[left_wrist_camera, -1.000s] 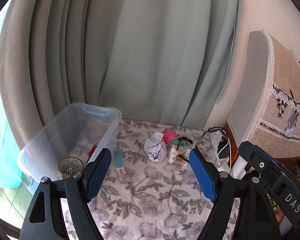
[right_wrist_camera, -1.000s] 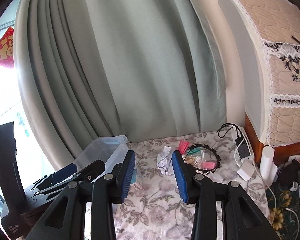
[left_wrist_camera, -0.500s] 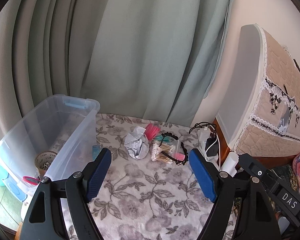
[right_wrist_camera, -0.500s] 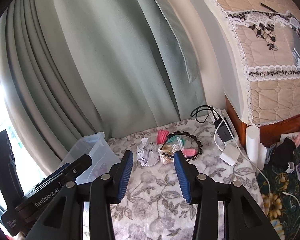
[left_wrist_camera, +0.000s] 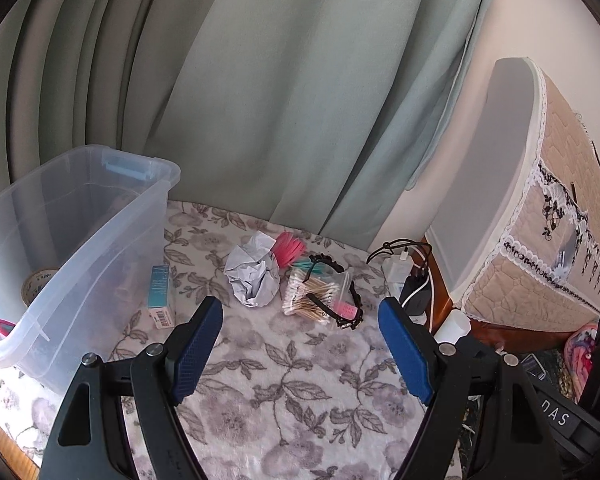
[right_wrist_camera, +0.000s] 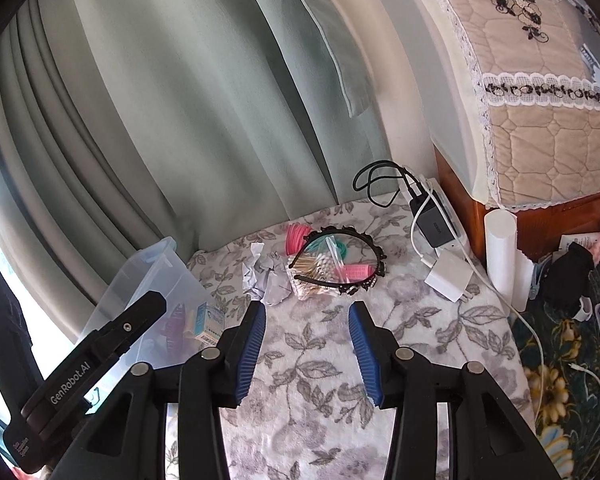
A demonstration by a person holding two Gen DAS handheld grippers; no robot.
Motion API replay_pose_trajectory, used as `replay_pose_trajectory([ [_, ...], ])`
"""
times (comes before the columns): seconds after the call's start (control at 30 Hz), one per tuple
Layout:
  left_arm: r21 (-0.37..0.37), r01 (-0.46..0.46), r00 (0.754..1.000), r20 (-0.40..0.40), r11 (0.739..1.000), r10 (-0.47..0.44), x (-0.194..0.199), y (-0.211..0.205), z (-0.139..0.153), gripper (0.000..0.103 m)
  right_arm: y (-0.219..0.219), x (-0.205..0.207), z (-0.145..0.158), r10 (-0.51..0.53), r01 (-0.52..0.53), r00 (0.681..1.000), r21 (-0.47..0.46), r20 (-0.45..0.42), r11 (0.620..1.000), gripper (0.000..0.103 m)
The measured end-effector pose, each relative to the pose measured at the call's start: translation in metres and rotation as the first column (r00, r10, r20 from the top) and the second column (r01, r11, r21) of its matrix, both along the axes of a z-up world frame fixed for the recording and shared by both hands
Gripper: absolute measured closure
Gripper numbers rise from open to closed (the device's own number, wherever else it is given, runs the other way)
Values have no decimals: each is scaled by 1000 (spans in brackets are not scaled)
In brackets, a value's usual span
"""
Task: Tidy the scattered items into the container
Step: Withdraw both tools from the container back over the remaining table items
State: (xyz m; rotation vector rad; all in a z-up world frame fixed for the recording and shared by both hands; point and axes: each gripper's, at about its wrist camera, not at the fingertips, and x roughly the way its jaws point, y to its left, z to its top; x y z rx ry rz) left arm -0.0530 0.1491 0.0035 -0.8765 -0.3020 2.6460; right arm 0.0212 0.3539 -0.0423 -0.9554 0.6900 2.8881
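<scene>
Nothing is being held by the wide left gripper (left_wrist_camera: 300,344), marked "GenRobot.AI", or the narrower right gripper (right_wrist_camera: 306,338). The crumpled paper (left_wrist_camera: 254,276) is being shown ahead, the clear container (left_wrist_camera: 80,248) left.

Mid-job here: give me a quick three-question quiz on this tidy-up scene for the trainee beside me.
1. True or false: the crumpled paper lies inside the clear plastic bin.
2. What lies nearest the bin's outer wall? A) small teal box B) bag of cotton swabs C) black headband
3. Fill in: neither the left hand-held gripper nor the right hand-held gripper holds ____.

Key: 1 false, it lies on the floral cloth; 2 A; 3 anything.
</scene>
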Motion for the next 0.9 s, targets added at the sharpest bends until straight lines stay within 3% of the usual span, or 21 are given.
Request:
replay_pose_trajectory([
  [0.3,-173,-50,998,21,984,54,-26,-2,-36,22,-5,-25,-30,22,-22,996,1,86,1000,56],
  [0.53,-284,-182,976,68,941,209,-55,-12,-72,22,-11,-49,-58,45,-46,986,1,159,999,56],
  [0.9,-301,-311,926,118,902,358,-97,-33,-114,22,-19,-89,-93,65,-73,964,21,257,997,56],
])
